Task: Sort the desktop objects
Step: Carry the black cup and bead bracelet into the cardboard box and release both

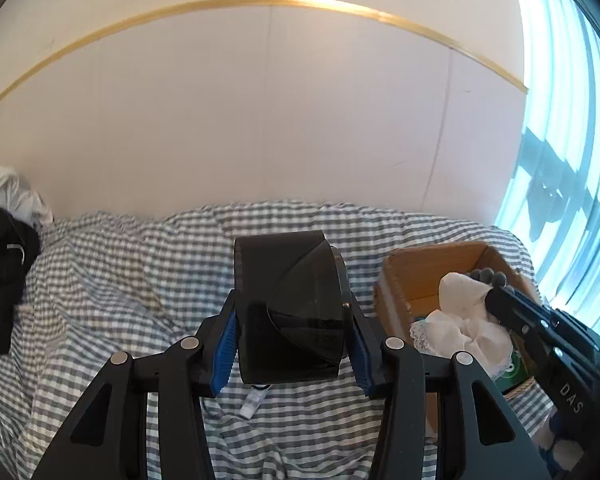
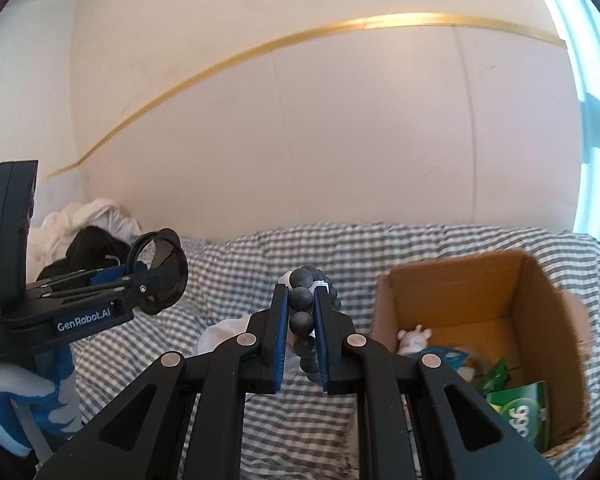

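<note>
My left gripper [image 1: 292, 312] is shut on a dark, smoky see-through cylinder [image 1: 288, 300], its blue pads pressing both sides, held up above the checked cloth. The right wrist view shows that left gripper [image 2: 160, 280] at the left with the cylinder [image 2: 168, 276]. My right gripper [image 2: 302, 312] is shut on a string of dark grey beads [image 2: 302, 300]. A white lacy cloth [image 1: 460, 316] hangs at the right gripper [image 1: 494, 300], in front of the open cardboard box [image 1: 420, 260]. The box [image 2: 460, 292] stands to the right of the beads.
A grey-and-white checked cloth [image 2: 260, 256] covers the surface. The box holds a green packet [image 2: 520, 408], a teal packet and a small white figure [image 2: 414, 338]. White and black clothes [image 1: 4, 240] are piled at the left by the wall. A gloved hand [image 2: 20, 404] holds the left gripper.
</note>
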A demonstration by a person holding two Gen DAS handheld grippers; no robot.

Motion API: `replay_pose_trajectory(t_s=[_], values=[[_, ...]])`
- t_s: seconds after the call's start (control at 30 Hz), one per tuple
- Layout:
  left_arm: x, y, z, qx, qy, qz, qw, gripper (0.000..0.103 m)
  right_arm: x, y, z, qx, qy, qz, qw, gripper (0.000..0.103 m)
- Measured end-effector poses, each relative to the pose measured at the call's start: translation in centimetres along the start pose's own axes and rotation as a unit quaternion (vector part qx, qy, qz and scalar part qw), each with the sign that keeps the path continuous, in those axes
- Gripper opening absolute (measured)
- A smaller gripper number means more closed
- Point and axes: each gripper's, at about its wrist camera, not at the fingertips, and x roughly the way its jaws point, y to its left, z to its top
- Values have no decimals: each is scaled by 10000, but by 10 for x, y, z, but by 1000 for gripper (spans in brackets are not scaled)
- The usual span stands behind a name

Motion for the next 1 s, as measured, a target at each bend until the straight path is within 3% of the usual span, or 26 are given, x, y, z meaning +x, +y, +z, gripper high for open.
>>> replay_pose_trajectory(t_s=[0.5, 1.0], values=[[-18, -75, 24, 563, -237, -494, 9969, 49, -44, -41, 9, 164, -397, -739, 9963, 12], [11, -150, 29, 988, -69, -1066, 9894, 49, -44, -83, 2, 448, -311, -1241, 9908, 12]])
